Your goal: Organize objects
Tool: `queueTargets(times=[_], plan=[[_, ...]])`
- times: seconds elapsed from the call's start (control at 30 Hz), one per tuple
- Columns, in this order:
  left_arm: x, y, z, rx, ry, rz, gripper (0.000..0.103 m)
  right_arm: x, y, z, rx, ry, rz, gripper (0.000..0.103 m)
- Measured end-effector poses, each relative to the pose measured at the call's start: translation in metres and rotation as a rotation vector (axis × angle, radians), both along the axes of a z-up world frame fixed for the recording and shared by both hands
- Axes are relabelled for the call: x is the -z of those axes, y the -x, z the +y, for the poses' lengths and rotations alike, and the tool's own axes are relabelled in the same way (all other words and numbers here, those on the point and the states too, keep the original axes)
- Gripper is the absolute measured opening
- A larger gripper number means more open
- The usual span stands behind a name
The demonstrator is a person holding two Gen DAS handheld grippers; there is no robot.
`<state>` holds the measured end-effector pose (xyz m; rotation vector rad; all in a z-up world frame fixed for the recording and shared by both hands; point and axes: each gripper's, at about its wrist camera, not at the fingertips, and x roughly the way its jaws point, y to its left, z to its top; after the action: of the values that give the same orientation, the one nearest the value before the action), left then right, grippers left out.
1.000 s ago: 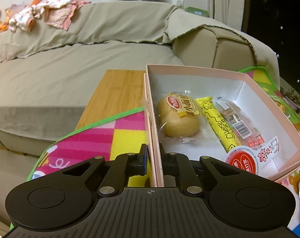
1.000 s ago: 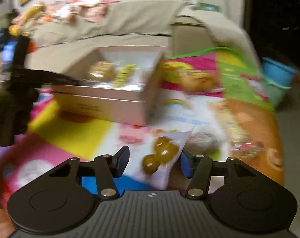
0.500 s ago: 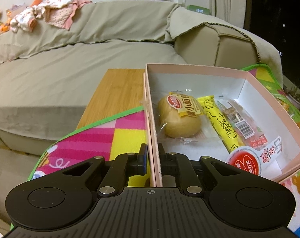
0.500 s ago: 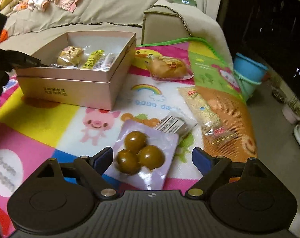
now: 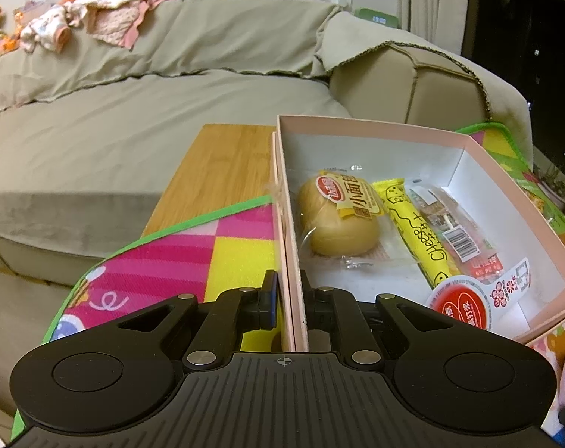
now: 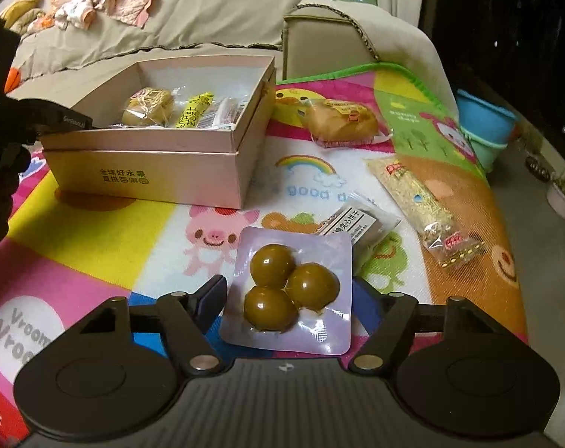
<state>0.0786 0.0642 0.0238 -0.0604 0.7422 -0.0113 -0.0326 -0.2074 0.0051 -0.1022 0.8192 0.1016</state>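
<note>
A pink box stands on the colourful mat; it holds a bun packet, a yellow cheese stick and other snack packets. My left gripper is shut on the box's left wall. My right gripper is open, its fingers on either side of a lilac packet with three brown balls lying on the mat. Loose on the mat are a bun packet, a long cracker packet and a grey packet.
A grey-green sofa runs behind the mat, with clothes on its back. A wooden board shows left of the box. A blue tub stands on the floor at the right.
My right gripper has steadied and come down over the lilac packet; its fingers, wide half a second ago, now stand closer to the packet's sides. The left gripper keeps holding the box wall.
</note>
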Motion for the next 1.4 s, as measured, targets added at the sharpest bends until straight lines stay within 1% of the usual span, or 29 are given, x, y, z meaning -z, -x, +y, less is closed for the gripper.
queueTargets(times=[0.03, 0.07, 0.27, 0.37, 0.4, 0.43, 0.5, 0.57, 0.63, 0.7, 0.73, 0.8, 0.83, 0.87, 0.9, 0.97, 1.03, 1.1, 1.17, 1.27, 1.4], plan=[[0.000, 0.000, 0.000, 0.000, -0.001, 0.000, 0.011, 0.000, 0.000, 0.000, -0.004, 0.003, 0.000, 0.063], [0.000, 0.000, 0.000, 0.000, -0.001, 0.000, 0.011, -0.001, 0.001, 0.000, -0.001, 0.010, -0.006, 0.059], [0.000, 0.000, 0.000, -0.001, 0.001, 0.000, 0.011, -0.014, 0.005, -0.009, -0.041, -0.014, 0.020, 0.058], [0.001, 0.000, 0.000, 0.000, 0.001, 0.000, 0.011, -0.026, 0.005, -0.018, -0.048, -0.061, 0.030, 0.057], [0.001, 0.000, 0.000, -0.001, 0.002, 0.000, 0.011, -0.034, 0.005, -0.020, -0.051, -0.074, 0.020, 0.050], [0.001, 0.000, 0.000, -0.001, 0.003, 0.000, 0.011, -0.043, 0.004, -0.022, -0.052, -0.080, 0.000, 0.027], [0.001, 0.000, -0.001, 0.000, 0.005, 0.001, 0.011, -0.064, -0.001, -0.025, -0.066, -0.109, -0.035, 0.026], [0.001, -0.001, -0.001, 0.001, 0.007, 0.003, 0.011, -0.088, -0.007, -0.025, -0.090, -0.137, -0.090, 0.026], [0.001, -0.001, 0.000, 0.001, 0.010, 0.005, 0.011, -0.107, -0.013, -0.018, -0.125, -0.109, -0.141, 0.026], [0.001, -0.001, 0.000, 0.002, 0.012, 0.005, 0.011, -0.116, -0.016, -0.010, -0.140, -0.027, -0.197, 0.027], [0.001, -0.001, 0.000, 0.002, 0.013, 0.005, 0.011, -0.117, -0.016, -0.006, -0.142, 0.013, -0.219, 0.030], [0.001, -0.001, 0.000, 0.001, 0.014, 0.006, 0.011, -0.110, -0.016, -0.003, -0.145, 0.047, -0.209, 0.045], [0.002, -0.001, 0.001, 0.001, 0.014, 0.005, 0.011, -0.104, -0.016, -0.004, -0.145, 0.047, -0.189, 0.063], [0.002, -0.001, 0.000, 0.000, 0.014, 0.005, 0.011, -0.096, -0.014, -0.004, -0.142, 0.049, -0.169, 0.076], [0.001, -0.001, 0.000, 0.000, 0.014, 0.005, 0.011, -0.086, -0.012, -0.004, -0.138, 0.058, -0.148, 0.078], [0.002, -0.001, 0.001, 0.002, 0.013, 0.007, 0.011, -0.064, -0.010, -0.004, -0.129, 0.074, -0.096, 0.079], [0.002, -0.001, 0.001, 0.002, 0.014, 0.006, 0.011, -0.040, -0.011, -0.007, -0.106, 0.067, -0.031, 0.079], [0.002, -0.001, 0.001, 0.001, 0.013, 0.007, 0.011, -0.021, -0.016, -0.010, -0.066, 0.047, 0.020, 0.079], [0.002, -0.001, 0.001, 0.001, 0.013, 0.006, 0.011, -0.010, -0.019, -0.011, -0.036, 0.025, 0.043, 0.079], [0.002, -0.001, 0.001, 0.000, 0.014, 0.006, 0.011, -0.007, -0.021, -0.007, -0.035, 0.024, 0.029, 0.080], [0.003, -0.001, 0.002, 0.001, 0.014, 0.006, 0.011, -0.006, -0.020, 0.007, -0.081, 0.103, -0.019, 0.080]])
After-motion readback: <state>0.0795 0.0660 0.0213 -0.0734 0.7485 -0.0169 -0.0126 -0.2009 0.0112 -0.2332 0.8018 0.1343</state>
